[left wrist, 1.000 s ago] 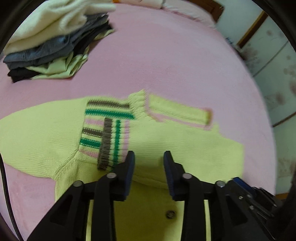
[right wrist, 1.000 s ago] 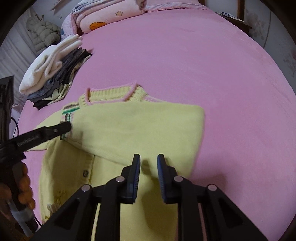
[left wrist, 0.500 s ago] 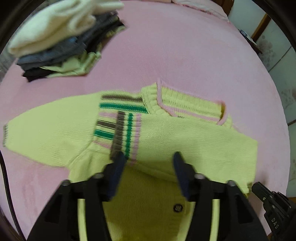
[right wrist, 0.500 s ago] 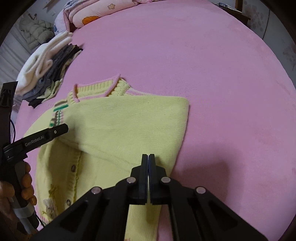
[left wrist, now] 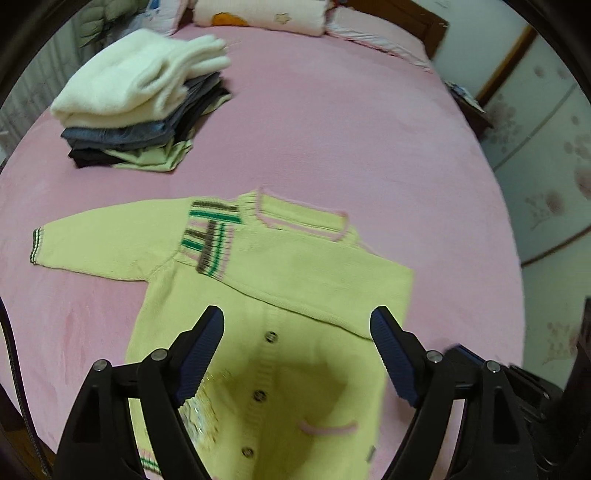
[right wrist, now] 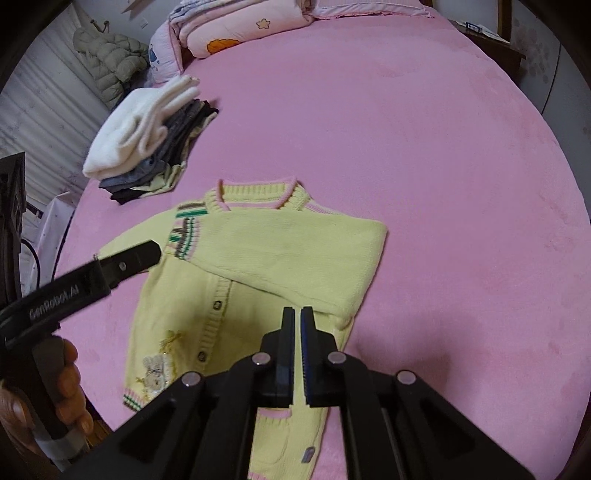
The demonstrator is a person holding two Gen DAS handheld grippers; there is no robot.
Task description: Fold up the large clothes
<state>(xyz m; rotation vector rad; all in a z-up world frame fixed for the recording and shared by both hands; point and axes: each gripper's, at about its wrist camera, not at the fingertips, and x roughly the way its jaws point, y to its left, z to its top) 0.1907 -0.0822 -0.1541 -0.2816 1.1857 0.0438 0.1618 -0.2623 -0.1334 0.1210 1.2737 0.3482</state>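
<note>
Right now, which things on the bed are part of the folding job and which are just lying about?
Part of the job:
yellow cardigan, one sleeve folded across its front
left gripper, open
right gripper, shut, holding nothing

Lying about:
stack of folded clothes
pink quilt
padded jacket

The left tool (right wrist: 125,260) carries white lettering "GenRobot.AI" along its arm. No other legible text.

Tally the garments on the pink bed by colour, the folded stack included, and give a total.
Yellow-green: 2, the cardigan being folded and the bottom piece of the stack.
White: 1, the top sweater.
Grey: 1, possibly more layers.
Black: 1.
Total: 5 at least.
</note>
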